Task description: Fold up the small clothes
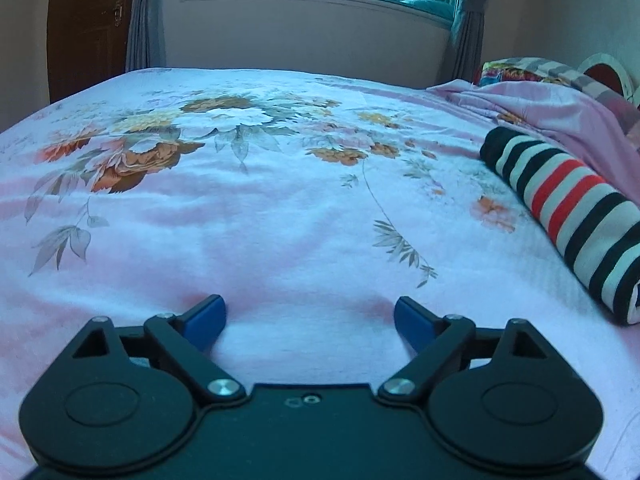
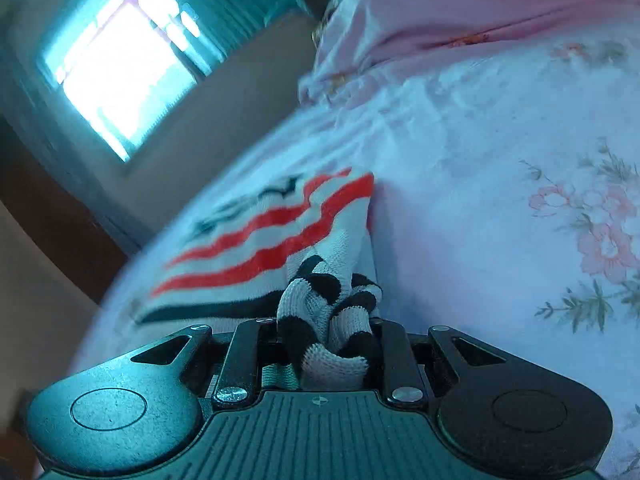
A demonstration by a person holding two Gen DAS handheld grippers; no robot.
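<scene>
Right gripper (image 2: 326, 336) pinching bunched edge of striped garment (image 2: 272, 240), rest lying on floral bedsheet (image 2: 480, 200) nr pink blanket (image 2: 440, 8). Left gripper (image 1: 310, 320) spread wide, empty, over sheet. Advice: keep pinch firm, move slow, lay fabric flat w/o bunching.

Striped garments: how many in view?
1. The striped garment lies on the floral bedsheet, right of the left tool, bunched in the right tool. More may be hidden.

Right claw (image 2: 326, 334) pinches bunched striped garment (image 2: 280, 232) over floral bedsheet (image 2: 500, 200).
</scene>
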